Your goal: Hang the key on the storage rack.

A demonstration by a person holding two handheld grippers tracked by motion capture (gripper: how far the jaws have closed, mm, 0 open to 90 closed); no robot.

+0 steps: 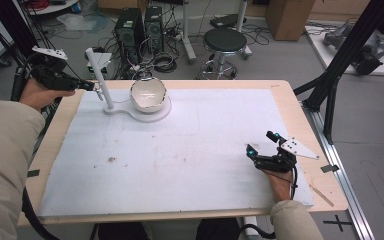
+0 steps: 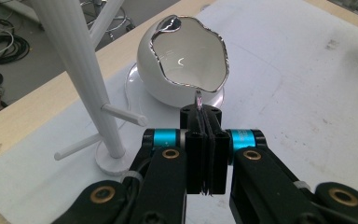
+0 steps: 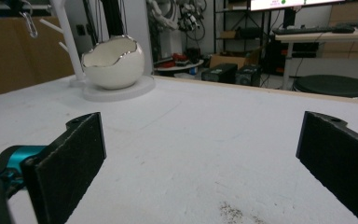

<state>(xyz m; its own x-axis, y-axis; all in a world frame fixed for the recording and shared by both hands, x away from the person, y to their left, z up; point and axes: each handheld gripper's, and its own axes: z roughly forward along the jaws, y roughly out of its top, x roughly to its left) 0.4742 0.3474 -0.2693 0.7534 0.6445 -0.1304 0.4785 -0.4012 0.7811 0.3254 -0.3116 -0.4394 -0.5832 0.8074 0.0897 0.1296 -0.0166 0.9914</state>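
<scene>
Setting: a wooden table (image 1: 285,95) covered by a white foam sheet (image 1: 190,150), workshop clutter and a black stool (image 1: 225,41) beyond its far edge.
Left gripper (image 1: 91,86): held at the table's far left corner, jaws pressed together on a small silver clip (image 2: 198,99) whose tip pokes out just above them, in front of the bowl's rim.
Right gripper (image 1: 262,144): resting low over the sheet near the right front edge, jaws spread wide with nothing between them.
Bowl (image 1: 148,94): a white eggshell-shaped bowl with a jagged silver rim, seated on a round white base (image 1: 155,112) at the far left of the sheet.
Stand (image 1: 100,75): a white peg stand, upright just left of the bowl.
Sheet: brownish specks scattered across the middle.
</scene>
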